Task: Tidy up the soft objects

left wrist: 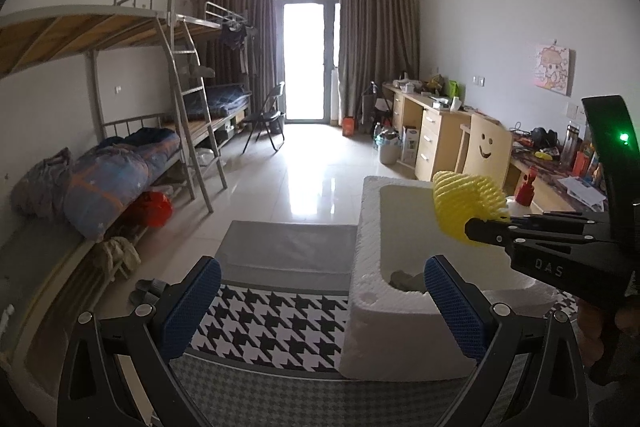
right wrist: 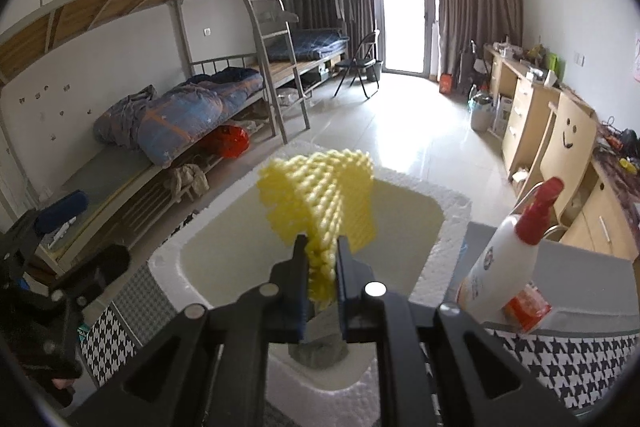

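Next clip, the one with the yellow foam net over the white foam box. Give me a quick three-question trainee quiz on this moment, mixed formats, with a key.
1. True or false: the right gripper is shut on the yellow foam net.
2. Multiple choice: where is the net relative to the white foam box? A) lying on its floor B) held above its opening C) on the houndstooth cloth beside it
3. Short answer: what stands just right of the box in the right wrist view?

Key
1. True; its fingers pinch the net's lower end.
2. B
3. A white spray bottle with a red trigger top.
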Demonstrator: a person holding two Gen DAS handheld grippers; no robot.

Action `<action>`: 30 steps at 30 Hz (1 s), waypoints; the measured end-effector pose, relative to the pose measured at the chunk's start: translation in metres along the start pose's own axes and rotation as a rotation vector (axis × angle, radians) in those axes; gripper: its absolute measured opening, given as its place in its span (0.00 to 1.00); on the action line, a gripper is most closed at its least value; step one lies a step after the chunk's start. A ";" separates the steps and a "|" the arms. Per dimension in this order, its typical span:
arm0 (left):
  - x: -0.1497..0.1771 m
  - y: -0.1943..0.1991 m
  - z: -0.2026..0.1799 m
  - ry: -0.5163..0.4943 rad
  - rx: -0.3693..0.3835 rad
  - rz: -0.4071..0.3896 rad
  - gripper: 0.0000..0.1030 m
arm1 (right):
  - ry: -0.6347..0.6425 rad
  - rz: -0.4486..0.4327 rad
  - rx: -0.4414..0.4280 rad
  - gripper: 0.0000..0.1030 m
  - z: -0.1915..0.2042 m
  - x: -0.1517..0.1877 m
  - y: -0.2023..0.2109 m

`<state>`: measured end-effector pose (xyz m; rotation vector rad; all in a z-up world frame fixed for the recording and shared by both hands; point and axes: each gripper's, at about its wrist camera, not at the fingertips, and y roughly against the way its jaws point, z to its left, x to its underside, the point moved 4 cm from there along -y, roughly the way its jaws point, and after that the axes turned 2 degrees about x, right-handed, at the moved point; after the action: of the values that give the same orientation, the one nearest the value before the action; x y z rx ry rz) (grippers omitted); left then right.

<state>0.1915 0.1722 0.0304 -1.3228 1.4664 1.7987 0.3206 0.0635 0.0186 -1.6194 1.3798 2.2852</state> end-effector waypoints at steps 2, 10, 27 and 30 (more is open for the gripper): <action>0.001 -0.001 0.001 -0.001 0.003 0.003 0.99 | -0.001 0.009 -0.003 0.15 0.000 0.001 -0.003; 0.002 -0.003 0.009 0.010 -0.013 0.011 0.99 | 0.001 0.018 0.011 0.72 0.000 0.003 -0.004; 0.001 0.002 0.014 0.015 -0.010 0.000 0.99 | -0.007 -0.020 0.016 0.84 -0.002 -0.002 0.015; 0.000 0.005 0.012 0.007 -0.006 -0.006 0.99 | -0.005 -0.038 0.013 0.84 -0.002 -0.004 0.023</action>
<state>0.1825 0.1816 0.0321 -1.3362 1.4609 1.7979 0.3130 0.0497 0.0364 -1.6210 1.3478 2.2535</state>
